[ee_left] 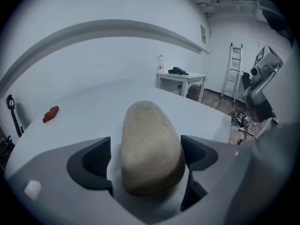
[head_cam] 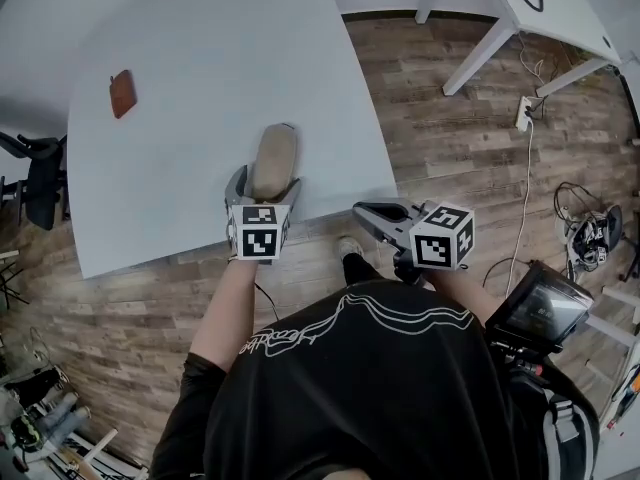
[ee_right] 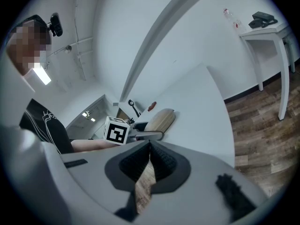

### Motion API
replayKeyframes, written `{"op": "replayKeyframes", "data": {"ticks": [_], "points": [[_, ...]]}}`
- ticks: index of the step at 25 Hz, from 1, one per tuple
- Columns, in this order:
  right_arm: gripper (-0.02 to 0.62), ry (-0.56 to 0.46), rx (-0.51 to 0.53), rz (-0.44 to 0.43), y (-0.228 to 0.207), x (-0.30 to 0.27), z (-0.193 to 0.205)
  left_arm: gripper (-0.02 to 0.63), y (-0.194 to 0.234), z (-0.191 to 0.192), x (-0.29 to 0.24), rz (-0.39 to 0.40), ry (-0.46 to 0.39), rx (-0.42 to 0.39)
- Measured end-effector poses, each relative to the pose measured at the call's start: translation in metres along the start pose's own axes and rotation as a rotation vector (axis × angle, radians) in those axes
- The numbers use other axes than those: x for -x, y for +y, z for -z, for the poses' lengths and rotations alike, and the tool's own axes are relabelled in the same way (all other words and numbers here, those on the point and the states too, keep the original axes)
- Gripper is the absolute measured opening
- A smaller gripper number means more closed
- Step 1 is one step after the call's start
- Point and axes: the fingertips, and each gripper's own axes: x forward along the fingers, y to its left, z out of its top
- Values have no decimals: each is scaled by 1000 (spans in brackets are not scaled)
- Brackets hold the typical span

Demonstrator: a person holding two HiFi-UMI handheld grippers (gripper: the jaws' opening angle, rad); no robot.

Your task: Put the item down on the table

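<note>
A tan oval item [head_cam: 273, 160] lies flat on the white table [head_cam: 200, 48] close to its near edge. My left gripper [head_cam: 264, 184] straddles the item's near end. In the left gripper view the item [ee_left: 151, 146] sits between the jaws with a gap on each side, so the left gripper [ee_left: 147, 153] is open and not pressing on it. My right gripper [head_cam: 362, 211] hangs off the table's near edge over the wood floor. Its jaws meet with nothing between them, so the right gripper [ee_right: 149, 161] is shut. The item [ee_right: 161, 118] also shows from the side in the right gripper view.
A small red-brown object [head_cam: 122, 93] lies far left on the table. A second white table [head_cam: 540, 8] stands at the back right, with a power strip [head_cam: 524, 113] and cables on the floor. A black chair [head_cam: 40, 178] is at the left. A ladder [ee_left: 236, 69] leans on the far wall.
</note>
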Motion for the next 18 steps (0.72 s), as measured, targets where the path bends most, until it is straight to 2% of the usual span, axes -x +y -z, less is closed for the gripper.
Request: {"op": "replayKeyframes", "data": {"ticks": [5, 9, 12, 14, 18], "points": [[8, -24, 11, -1, 17, 8, 8, 459, -5, -5, 34, 26, -68, 72], [9, -37, 44, -18, 46, 11, 21, 440, -29, -1, 85, 108, -98, 118], [8, -35, 99, -21, 71, 14, 32, 400, -63, 5, 132, 224, -139, 163], [8, -43, 130, -27, 89, 18, 41, 361, -82, 10, 162, 279, -160, 165], [8, -68, 175, -27, 128, 27, 64, 226, -112, 22, 221, 381, -204, 198]]}}
